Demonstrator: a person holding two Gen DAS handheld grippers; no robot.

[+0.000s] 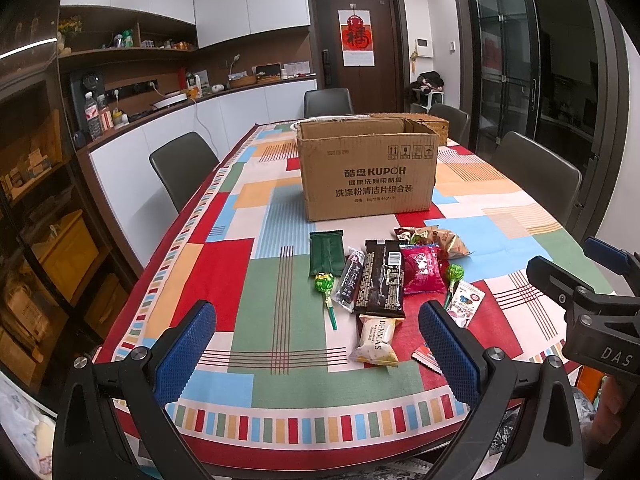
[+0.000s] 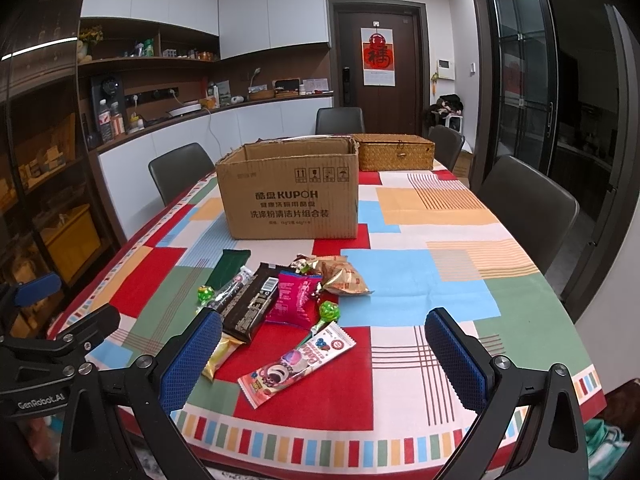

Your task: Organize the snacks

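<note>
A: Left wrist view: the left tongs gape, released and empty. The DENMAS packet lies between their fingers at lower centre on the bench, long axis pointing up-frame toward the cardboard box.

B: Right wrist view: the right tongs are spread too, holding nothing. The pink wrapper lies between them, slanting lower left to upper right; I judge each nearest its own.
</note>
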